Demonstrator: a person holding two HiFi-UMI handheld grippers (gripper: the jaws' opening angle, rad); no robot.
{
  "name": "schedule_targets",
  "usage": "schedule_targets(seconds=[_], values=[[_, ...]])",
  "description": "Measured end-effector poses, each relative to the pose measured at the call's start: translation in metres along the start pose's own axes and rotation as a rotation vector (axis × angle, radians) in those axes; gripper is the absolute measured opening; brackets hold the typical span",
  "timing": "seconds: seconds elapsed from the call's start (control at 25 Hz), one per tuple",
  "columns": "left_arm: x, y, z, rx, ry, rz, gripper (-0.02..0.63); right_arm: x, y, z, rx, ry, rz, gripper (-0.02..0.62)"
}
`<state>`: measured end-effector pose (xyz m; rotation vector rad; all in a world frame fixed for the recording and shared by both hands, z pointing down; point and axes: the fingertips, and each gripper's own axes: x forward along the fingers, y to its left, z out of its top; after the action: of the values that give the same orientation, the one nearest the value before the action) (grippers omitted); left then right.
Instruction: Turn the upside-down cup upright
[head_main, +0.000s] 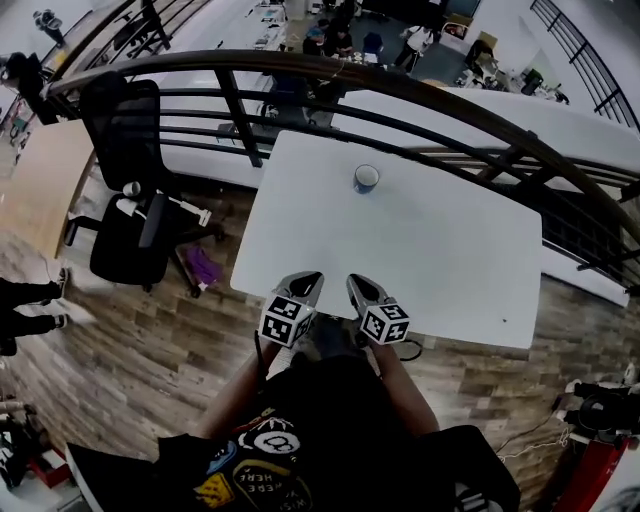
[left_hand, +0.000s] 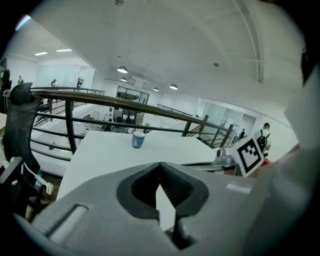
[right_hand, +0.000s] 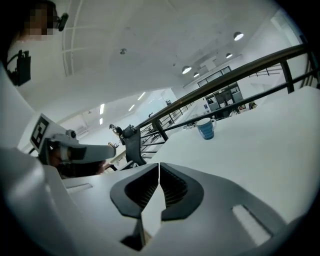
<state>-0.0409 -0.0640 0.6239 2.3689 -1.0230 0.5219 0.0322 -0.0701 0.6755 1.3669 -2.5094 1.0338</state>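
A small blue cup (head_main: 366, 178) stands on the far middle part of the white table (head_main: 450, 260). In the left gripper view the cup (left_hand: 138, 139) looks wider at its white-rimmed top, and the right gripper view shows the same cup (right_hand: 205, 128). Both grippers hover at the table's near edge, well short of the cup. My left gripper (head_main: 308, 278) (left_hand: 160, 166) is shut with nothing between its jaws. Close beside it, my right gripper (head_main: 357, 282) (right_hand: 159, 166) is also shut and empty.
A dark curved railing (head_main: 400, 95) runs behind the table's far edge. A black office chair (head_main: 125, 200) stands left of the table on the wooden floor (head_main: 150, 340), with a purple object (head_main: 203, 266) next to it. A person's feet (head_main: 30, 310) show at far left.
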Motion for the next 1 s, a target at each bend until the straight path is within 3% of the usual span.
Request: schedule_targets(seconds=[0.16,0.32,0.48,0.72,0.88,1.0], values=[[0.044,0.028,0.018,-0.024,0.061,0.029,0.005,0.086,-0.083,0.024,-0.174,0.097,-0.053,0.004],[0.059,0.049,0.013,-0.079,0.102,0.092,0.005,0.149,-0.165,0.064,-0.309,0.111,-0.182,0.108],[0.065,0.070,0.009,-0.130,0.144,0.137,0.005,0.195,-0.222,0.090,-0.287,0.108,-0.282,0.277],[0.077,0.090,0.010,-0.159,0.181,0.132,0.005,0.224,-0.251,0.106,-0.276,0.073,-0.346,0.411],[0.088,0.100,0.017,-0.132,0.209,0.088,0.005,0.253,-0.247,0.122,-0.352,0.113,-0.338,0.428],[0.094,0.103,0.019,-0.116,0.232,0.060,0.005,0.266,-0.253,0.124,-0.358,0.131,-0.398,0.442]])
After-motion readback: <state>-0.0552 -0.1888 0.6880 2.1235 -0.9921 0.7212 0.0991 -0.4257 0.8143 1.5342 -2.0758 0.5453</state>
